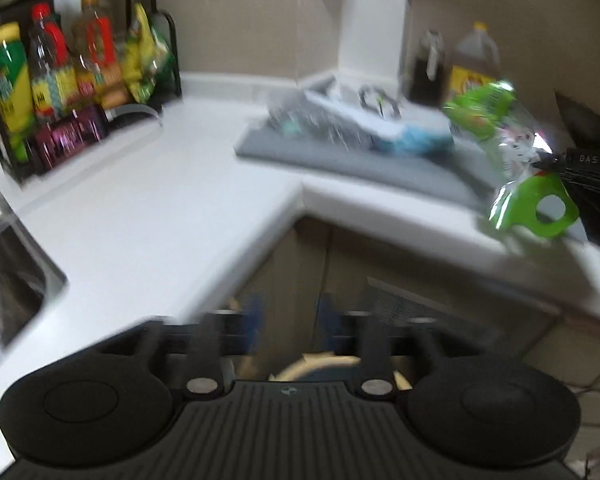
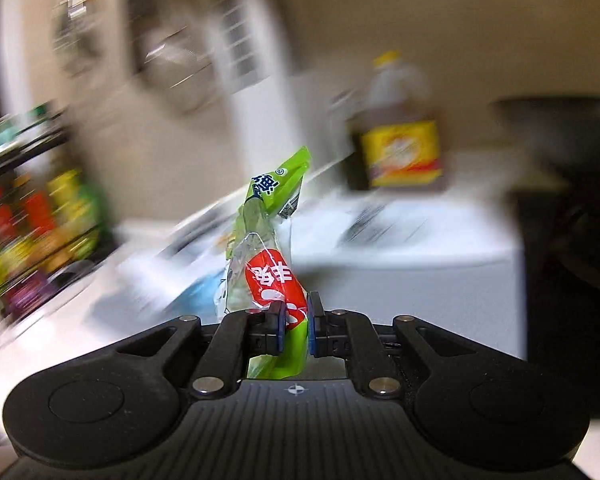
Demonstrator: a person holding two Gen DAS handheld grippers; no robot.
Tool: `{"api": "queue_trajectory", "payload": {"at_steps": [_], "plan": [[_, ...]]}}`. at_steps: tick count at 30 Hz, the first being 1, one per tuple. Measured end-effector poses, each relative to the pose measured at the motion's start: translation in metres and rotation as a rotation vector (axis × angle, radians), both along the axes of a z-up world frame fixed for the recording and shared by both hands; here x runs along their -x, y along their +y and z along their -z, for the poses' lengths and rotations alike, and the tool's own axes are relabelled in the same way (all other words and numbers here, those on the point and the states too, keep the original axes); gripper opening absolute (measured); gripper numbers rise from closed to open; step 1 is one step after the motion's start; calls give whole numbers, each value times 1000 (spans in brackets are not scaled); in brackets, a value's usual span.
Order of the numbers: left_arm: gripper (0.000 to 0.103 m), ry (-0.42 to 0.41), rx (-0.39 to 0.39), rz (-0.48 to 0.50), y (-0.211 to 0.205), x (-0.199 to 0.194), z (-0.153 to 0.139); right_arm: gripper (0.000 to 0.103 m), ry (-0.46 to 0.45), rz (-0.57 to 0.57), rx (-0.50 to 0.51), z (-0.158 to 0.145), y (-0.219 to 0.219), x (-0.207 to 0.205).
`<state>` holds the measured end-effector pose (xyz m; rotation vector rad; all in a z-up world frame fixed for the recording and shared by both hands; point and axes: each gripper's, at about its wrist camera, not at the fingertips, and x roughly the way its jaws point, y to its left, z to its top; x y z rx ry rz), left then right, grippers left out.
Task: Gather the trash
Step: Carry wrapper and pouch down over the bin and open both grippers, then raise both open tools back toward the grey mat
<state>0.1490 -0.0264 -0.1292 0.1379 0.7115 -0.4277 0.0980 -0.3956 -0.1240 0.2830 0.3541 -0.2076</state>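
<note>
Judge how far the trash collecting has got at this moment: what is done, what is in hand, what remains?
Done: nothing shows as binned; no bin is clearly in view. In hand: the right gripper is shut on a green and clear plastic wrapper, lifted off the white counter. The left gripper is open and holds nothing. Left: a blurred pile of packaging lies on the grey mat; whether it is trash is unclear.

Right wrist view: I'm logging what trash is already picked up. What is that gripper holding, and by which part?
The right gripper is shut on a crumpled green, clear and red snack wrapper, pinched near its lower end; the rest sticks up above the pads.
</note>
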Motion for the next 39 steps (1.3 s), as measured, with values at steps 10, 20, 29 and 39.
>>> {"api": "queue_trajectory", "payload": {"at_steps": [10, 20, 29, 39], "plan": [[96, 28, -16, -45, 8, 43, 41, 12, 336, -366, 142, 119, 115, -3], [96, 21, 2, -59, 18, 71, 40, 53, 473, -410, 221, 155, 147, -5], [103, -69, 93, -21, 7, 93, 1, 80, 268, -383, 180, 48, 127, 85], [103, -176, 115, -16, 10, 125, -28, 81, 225, -404, 188, 24, 147, 114]]}}
